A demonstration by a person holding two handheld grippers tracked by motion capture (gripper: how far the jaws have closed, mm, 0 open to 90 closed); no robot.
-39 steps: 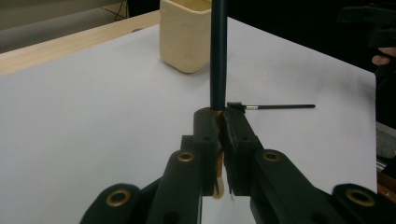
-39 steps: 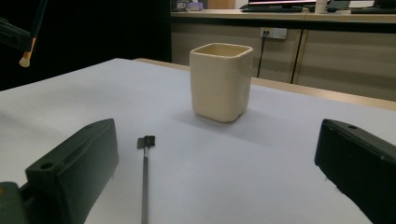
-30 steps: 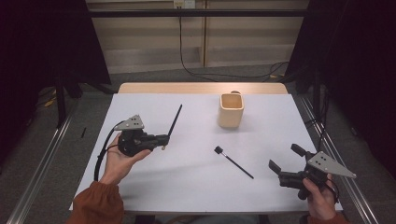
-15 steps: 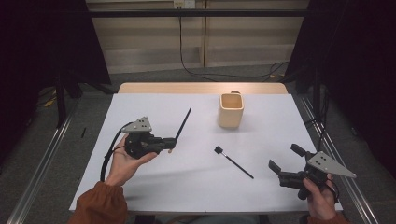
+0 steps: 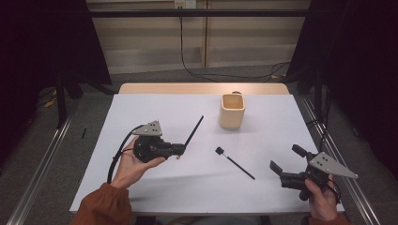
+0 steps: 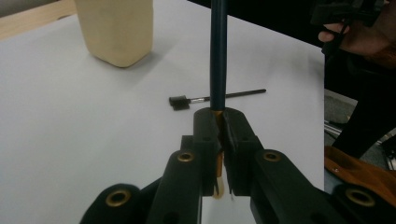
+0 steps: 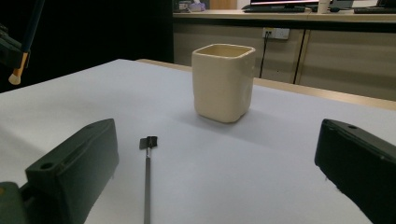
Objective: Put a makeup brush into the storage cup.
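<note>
Left tool (image 5: 180,150) pinched a dark brush (image 5: 193,132) left of the cream cup (image 5: 232,110), right tool (image 5: 287,161) stood spread right of cup, second brush (image 5: 234,162) lay on the surface (image 5: 155,105) below cup.

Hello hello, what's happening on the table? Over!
Left gripper shut on a dark-handled brush, lifted. Right gripper open, holding nothing. Second brush lies on the table; cream cup beyond. Nothing blocking the cup.
</note>
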